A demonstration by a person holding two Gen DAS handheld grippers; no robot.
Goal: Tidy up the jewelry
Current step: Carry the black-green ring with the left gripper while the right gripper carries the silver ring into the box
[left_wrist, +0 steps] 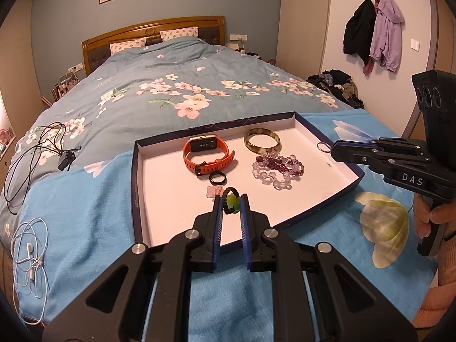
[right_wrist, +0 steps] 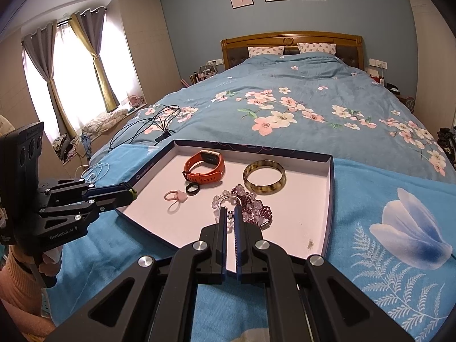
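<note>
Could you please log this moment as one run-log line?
left gripper: shut on green charm | right gripper: shut on silver ring | tray: watch, bangle, beads

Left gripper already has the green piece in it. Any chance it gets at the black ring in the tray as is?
Probably not: the left gripper is shut on the green pendant, so its jaws are occupied. The black ring lies just ahead, unobstructed.

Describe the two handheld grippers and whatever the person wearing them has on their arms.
Both grippers are black plastic linkage frames with silver pivot bolts and blue ribbed fingers. The right gripper carries a white "DAS" label and a black box with three round lenses. The left gripper reads "GenRobot.AI" on its side, with the same lens box. Each has a black pistol handle. An orange-pink knit sleeve covers each wrist.
</note>
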